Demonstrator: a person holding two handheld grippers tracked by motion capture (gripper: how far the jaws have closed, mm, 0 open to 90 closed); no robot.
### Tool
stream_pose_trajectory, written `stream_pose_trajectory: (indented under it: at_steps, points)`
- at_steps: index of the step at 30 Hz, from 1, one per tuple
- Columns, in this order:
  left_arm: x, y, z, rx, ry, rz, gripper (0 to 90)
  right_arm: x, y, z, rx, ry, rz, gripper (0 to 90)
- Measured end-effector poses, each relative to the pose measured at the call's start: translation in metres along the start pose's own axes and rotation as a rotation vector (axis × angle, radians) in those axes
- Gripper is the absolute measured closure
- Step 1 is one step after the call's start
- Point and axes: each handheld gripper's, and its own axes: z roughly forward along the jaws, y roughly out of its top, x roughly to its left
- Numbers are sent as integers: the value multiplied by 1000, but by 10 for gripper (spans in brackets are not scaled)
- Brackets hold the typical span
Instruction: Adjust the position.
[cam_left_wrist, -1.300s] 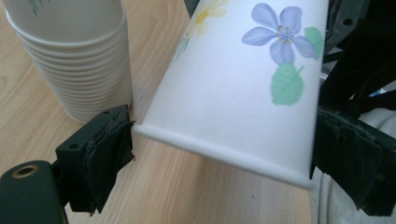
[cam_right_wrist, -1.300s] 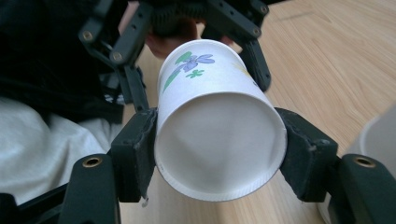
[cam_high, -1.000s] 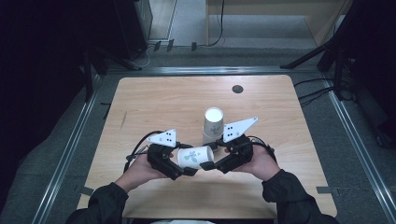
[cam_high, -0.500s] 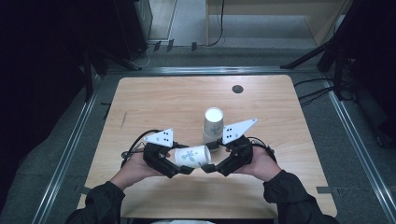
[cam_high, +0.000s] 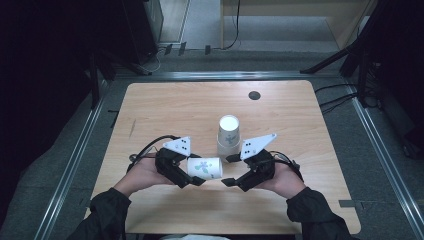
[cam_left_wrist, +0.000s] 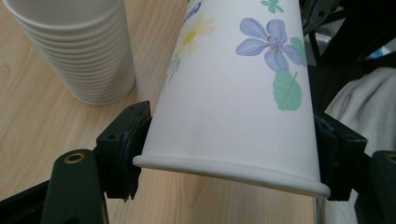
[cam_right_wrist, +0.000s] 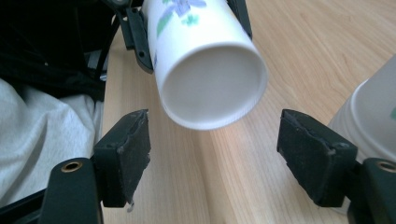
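Note:
A white paper cup (cam_high: 205, 167) printed with flowers lies on its side above the table, rim toward the person's left. My left gripper (cam_high: 194, 171) is shut on it near the rim; in the left gripper view both pads (cam_left_wrist: 126, 149) press the cup (cam_left_wrist: 233, 93), and its jaws closed onto it within the last second. My right gripper (cam_high: 228, 170) is open just beyond the cup's base. Its pads (cam_right_wrist: 126, 154) stand apart from the cup (cam_right_wrist: 210, 88) with nothing between them, and its jaws have just been closing slightly after opening.
A stack of several upturned paper cups (cam_high: 229, 134) stands on the wooden table (cam_high: 165, 110) just behind the grippers, also seen as the stack (cam_left_wrist: 74, 51) and the stack (cam_right_wrist: 373, 121). A small black disc (cam_high: 254, 95) sits near the far edge. Dark floor and cables surround the table.
The right gripper's jaws have spread apart off the cup's base while the left jaws have closed on the cup. Both hands have stayed in place.

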Motion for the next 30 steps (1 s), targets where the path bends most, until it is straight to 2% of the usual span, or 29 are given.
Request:
stream_pose_trajectory:
  at_steps: [5, 6, 8, 10, 13, 14, 15, 16, 18, 22, 30]
  points:
    - [2, 4, 12, 48, -44, 7, 244, 3, -3, 3, 19, -4, -5, 261]
    - [2, 4, 12, 48, -44, 7, 244, 4, -3, 4, 22, -7, -8, 261]
    - [1, 8, 18, 78, -47, 18, 245, 5, -4, 5, 31, -1, -11, 265]
    - [1, 8, 20, 88, -40, 18, 245, 6, -5, 6, 35, -7, -17, 265]
    - [1, 10, 29, 140, -42, 8, 245, 7, -6, 11, 61, -9, -30, 270]
    - [1, 10, 29, 140, -42, 8, 245, 7, -6, 11, 61, -9, -30, 270]
    - [1, 10, 34, 164, -40, -6, 244, 7, -7, 14, 79, -14, -35, 271]
    - [1, 10, 34, 164, -40, -6, 244, 7, -7, 14, 79, -14, -35, 271]
    - [1, 11, 41, 198, -51, -11, 245, 6, -10, 22, 118, -10, -47, 271]
    - [-2, 13, 45, 210, -63, -5, 245, 4, -11, 31, 138, 7, -54, 284]
    - [-5, 13, 49, 234, -50, 18, 245, 7, -11, 39, 181, 24, -82, 338]
